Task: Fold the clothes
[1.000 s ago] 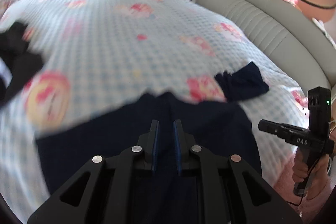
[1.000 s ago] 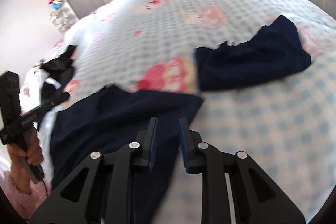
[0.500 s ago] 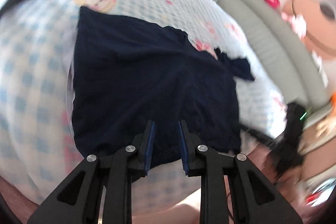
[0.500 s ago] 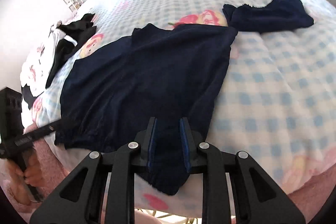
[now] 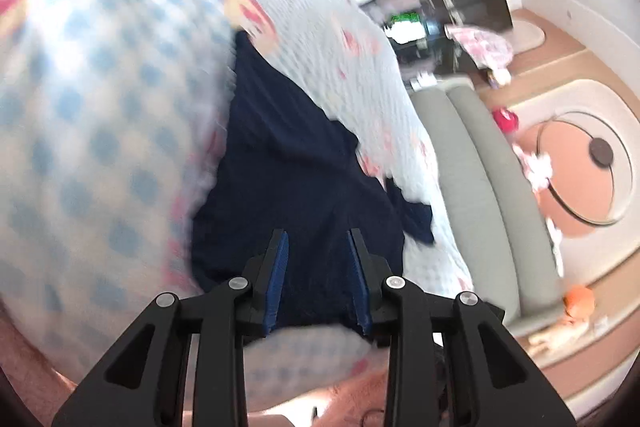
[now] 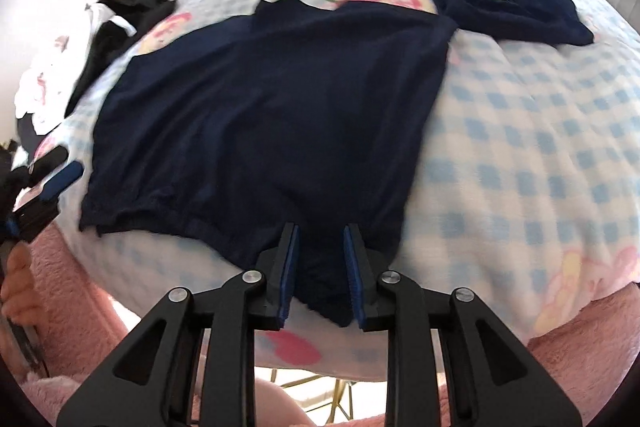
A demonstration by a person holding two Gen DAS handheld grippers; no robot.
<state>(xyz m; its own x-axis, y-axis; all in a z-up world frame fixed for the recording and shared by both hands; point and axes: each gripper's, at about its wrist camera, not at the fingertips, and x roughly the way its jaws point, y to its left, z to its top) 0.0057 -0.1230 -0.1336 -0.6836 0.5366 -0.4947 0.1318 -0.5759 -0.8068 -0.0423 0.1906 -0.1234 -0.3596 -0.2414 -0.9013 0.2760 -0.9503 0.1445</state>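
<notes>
A navy garment (image 6: pixel 272 99) lies spread flat on the blue-checked bed cover (image 6: pixel 520 147), its hem at the near edge of the bed. My right gripper (image 6: pixel 321 227) hovers over the hem's right corner. Its jaws are opening, and the cloth shows between the pads without being pinched. In the left wrist view the same navy garment (image 5: pixel 288 163) stretches away from my left gripper (image 5: pixel 317 233). Those jaws are opening too, and the cloth lies loose beneath the gap. The left gripper's fingers (image 6: pixel 60 181) show at the hem's left end.
A second small navy piece (image 6: pixel 512 15) lies at the far right of the bed. A black-and-white heap of clothes (image 6: pixel 132 11) sits at the far left. A grey padded headboard (image 5: pixel 480 187) runs along the bed. A pink fluffy sleeve (image 6: pixel 72 287) fills the near edge.
Both grippers drew back to the near bed edge with the navy garment, which now lies spread out. Both pairs of jaws have widened off the cloth. The left wrist rolled.
</notes>
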